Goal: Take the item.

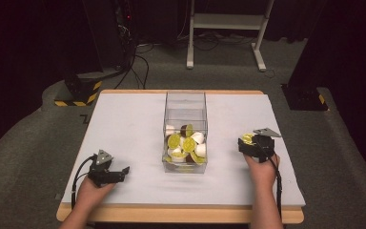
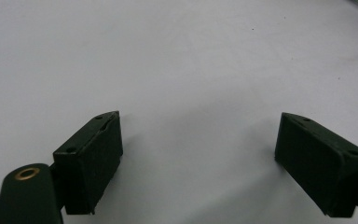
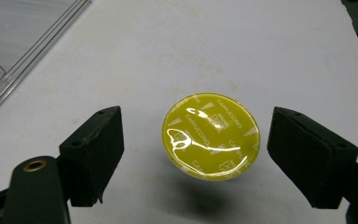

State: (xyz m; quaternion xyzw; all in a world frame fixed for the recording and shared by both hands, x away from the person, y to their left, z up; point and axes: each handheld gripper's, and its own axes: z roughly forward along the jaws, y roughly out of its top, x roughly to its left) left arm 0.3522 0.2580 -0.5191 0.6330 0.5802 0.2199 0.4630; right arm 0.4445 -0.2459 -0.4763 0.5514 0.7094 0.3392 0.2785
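Right gripper view: a yellow-lidded coffee capsule [image 3: 210,135], printed "CAPPUCCINO", stands lid up on the white table top [image 3: 242,51] between the two black jaws; both pads are clear of it, with a gap on each side.
Right gripper [image 1: 253,141]: jaws apart, nothing clamped. It sits near the right edge of the table, level with the near end of the box.
Left gripper [image 1: 116,173]: jaws apart over bare table in the left gripper view; it rests near the front-left corner, well apart from the work.
Capsule location: on the table just in front of the right gripper, between the box and the right edge; in the high view the capsule [image 1: 247,139] shows as a yellow spot at the jaws.
Clear plastic box [image 1: 185,131]: at table centre, open-topped, holding a heap of yellow-lidded, white and brown capsules.
Step in hand (judged): setting a capsule out of the box onto the table.
Doing it well: back the gripper straight off with the jaws kept wide, so neither pad nudges the lid rim and tips or slides the capsule.
Risk: the capsule is light; a grazing pad could flip it.
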